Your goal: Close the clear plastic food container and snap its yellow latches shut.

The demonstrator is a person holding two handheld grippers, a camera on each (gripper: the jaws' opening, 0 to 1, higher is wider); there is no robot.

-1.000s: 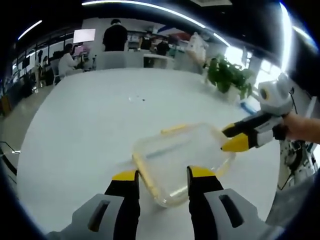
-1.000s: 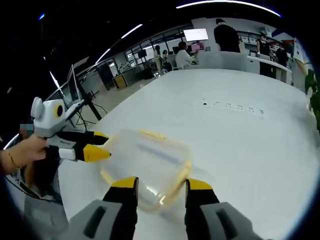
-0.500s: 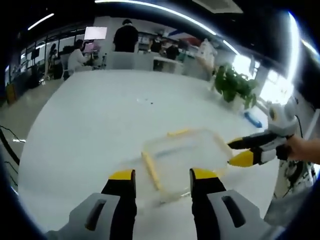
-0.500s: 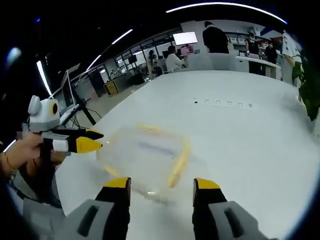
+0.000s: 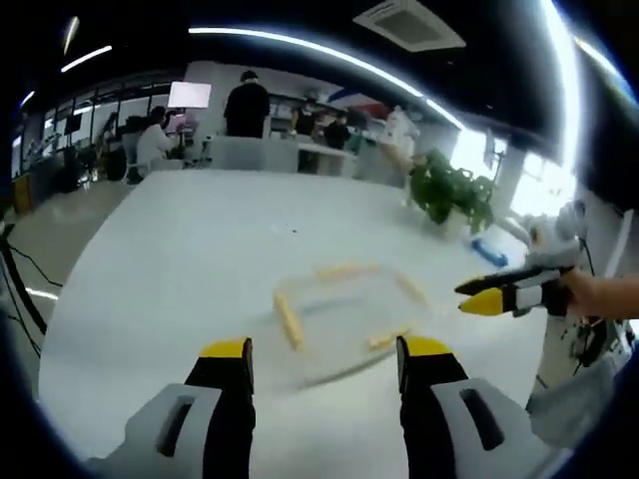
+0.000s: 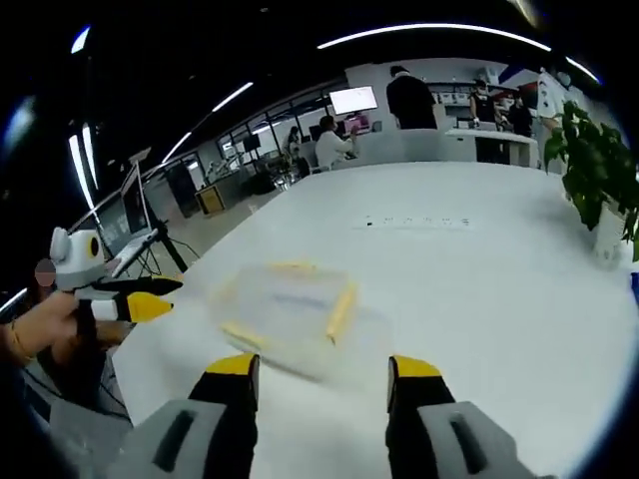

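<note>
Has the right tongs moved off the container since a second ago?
Yes. The right tongs have backed away from the container toward the table edge; earlier they touched its rim.

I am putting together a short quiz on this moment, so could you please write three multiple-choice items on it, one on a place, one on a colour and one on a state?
1. Where does the clear plastic food container with yellow latches rest?
A. on the white table
B. on the floor
C. in a jaw grip

2. What colour are the tips of the left gripper?
A. red
B. yellow
C. green

3. How do the jaws of the right gripper stand?
A. clamped on a latch
B. shut on nothing
C. open, apart from the container

Answers: 1 A, it lies flat on the tabletop; 2 B, both tips show yellow; 3 C, a wide gap shows, short of the container.
</note>
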